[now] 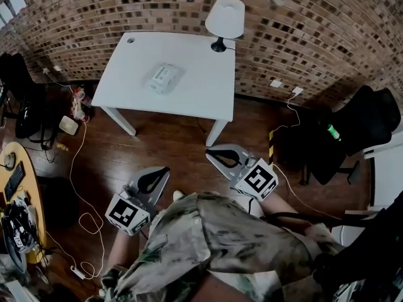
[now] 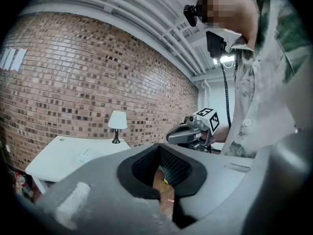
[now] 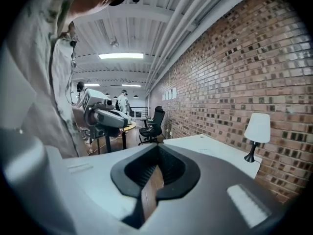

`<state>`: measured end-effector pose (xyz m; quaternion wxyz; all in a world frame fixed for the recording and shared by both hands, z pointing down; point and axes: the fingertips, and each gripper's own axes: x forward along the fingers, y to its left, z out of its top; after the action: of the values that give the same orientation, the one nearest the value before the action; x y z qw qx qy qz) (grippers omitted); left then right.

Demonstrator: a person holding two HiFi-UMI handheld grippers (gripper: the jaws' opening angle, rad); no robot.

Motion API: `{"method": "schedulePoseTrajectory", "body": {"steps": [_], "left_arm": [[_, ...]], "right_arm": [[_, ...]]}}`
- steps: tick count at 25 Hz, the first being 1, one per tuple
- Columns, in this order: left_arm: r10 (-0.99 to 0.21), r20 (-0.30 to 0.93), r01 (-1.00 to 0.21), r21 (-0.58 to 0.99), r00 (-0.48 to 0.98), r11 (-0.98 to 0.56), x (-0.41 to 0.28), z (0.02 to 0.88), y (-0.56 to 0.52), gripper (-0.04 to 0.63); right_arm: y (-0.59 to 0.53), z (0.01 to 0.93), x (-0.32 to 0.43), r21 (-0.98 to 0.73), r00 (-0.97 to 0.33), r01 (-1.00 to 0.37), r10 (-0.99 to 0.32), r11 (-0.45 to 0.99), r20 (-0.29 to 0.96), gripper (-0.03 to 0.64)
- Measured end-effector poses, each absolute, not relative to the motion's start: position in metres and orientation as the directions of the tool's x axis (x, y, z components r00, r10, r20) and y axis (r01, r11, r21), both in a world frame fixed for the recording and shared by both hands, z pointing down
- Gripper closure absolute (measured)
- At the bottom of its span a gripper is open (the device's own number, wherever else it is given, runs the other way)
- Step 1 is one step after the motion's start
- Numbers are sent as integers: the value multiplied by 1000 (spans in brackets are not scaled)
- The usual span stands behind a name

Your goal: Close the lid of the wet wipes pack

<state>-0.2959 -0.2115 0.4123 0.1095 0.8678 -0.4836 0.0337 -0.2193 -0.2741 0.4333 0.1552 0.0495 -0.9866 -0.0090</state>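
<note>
head: above, looking down | gripper views: level, toward shared table (image 1: 132, 74)

A white rectangular surface (image 1: 195, 87) on slanted white legs stands on a dark wooden floor (image 1: 170, 150), its far edge close to a brick wall (image 1: 302, 30). Near the middle of the top lies a pale flat wet wipes pack (image 1: 165, 77), set slightly askew to the edges; its lid is too small to read. At the far right corner a white table lamp (image 1: 225, 17) stands upright on a small dark base. A round cable hole (image 1: 130, 40) marks the far left corner
</note>
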Motion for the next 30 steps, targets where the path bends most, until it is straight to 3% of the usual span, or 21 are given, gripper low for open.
{"method": "schedulePoseTrajectory", "body": {"steps": [13,22,30], "left_arm": [[-883,183,-900,154,432,-408,-124,401,-166,595],[-888,231,-916,160,397,-368,-80,394,-103,595],[-882,184,-897,176,434,-405,-65,386,-26,595]], "right_arm": [[-221,435,-44,26,-954,33,24,999,300,615],[-165,431,-5,17,-957,81,73,997,282,615],[-82,423,6,30,-960,54,44,998,276,615]]}}
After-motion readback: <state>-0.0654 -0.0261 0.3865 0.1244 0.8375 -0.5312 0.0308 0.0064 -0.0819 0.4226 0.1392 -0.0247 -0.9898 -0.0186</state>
